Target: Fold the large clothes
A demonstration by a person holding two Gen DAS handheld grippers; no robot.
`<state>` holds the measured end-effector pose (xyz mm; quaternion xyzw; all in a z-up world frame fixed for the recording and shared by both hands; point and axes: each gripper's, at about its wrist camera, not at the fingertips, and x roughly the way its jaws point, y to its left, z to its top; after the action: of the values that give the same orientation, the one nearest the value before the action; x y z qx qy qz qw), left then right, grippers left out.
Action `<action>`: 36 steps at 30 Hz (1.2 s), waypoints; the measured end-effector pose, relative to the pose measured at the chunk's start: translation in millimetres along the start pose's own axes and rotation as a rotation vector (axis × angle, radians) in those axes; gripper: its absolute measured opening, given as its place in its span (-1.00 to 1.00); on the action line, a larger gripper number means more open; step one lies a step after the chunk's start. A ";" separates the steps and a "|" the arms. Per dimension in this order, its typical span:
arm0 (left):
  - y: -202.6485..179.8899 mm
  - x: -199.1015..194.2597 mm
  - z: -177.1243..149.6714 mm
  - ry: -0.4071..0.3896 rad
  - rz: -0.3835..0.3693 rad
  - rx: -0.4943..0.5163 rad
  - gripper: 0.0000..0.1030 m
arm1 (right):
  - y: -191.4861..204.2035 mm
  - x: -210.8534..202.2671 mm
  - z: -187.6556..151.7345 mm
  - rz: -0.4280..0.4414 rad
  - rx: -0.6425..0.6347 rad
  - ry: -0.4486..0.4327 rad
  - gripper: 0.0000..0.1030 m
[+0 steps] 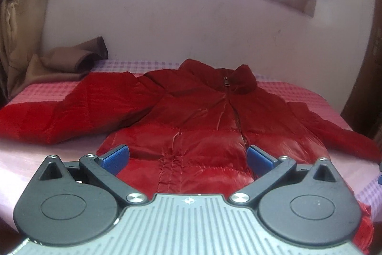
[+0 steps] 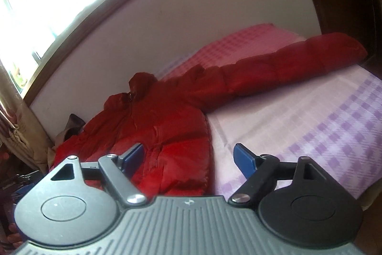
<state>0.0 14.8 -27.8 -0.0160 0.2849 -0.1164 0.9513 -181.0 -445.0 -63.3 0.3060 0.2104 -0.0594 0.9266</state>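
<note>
Jacket: red quilted puffer jacket (image 1: 191, 116) lay front-up, zipped, across the middle of both views, sleeves spread to the left and right edges, collar toward the wall.
Bed: pink-and-lilac checked bedsheet (image 2: 310, 116) carried the jacket.
Left tool: left tool (image 1: 188, 155) sat at lower centre of its view over the jacket's hem, blue pads wide apart, holding nothing.
Right tool: right tool (image 2: 188, 158) sat at lower centre, gaping wide over the jacket's side edge and bare sheet, holding nothing.
Background: brown crumpled cloth (image 1: 71, 59) lay at centre left; beige curtain (image 1: 19, 16) hung at upper left.
</note>
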 end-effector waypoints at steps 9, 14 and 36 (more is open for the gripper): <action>-10.3 24.4 0.2 0.016 0.106 0.033 1.00 | 8.1 21.7 8.0 -0.015 -0.010 0.002 0.71; -10.6 27.8 -2.1 0.030 0.122 0.032 1.00 | 29.0 24.2 -9.7 -0.025 -0.081 -0.006 0.71; -17.4 41.5 -6.6 0.043 0.192 0.085 1.00 | -5.2 37.6 4.3 -0.018 0.000 -0.004 0.76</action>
<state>26.3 -11.4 -54.0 0.0542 0.3003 -0.0371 0.9516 -146.7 -451.1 -79.1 0.3038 0.2113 -0.0685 0.9265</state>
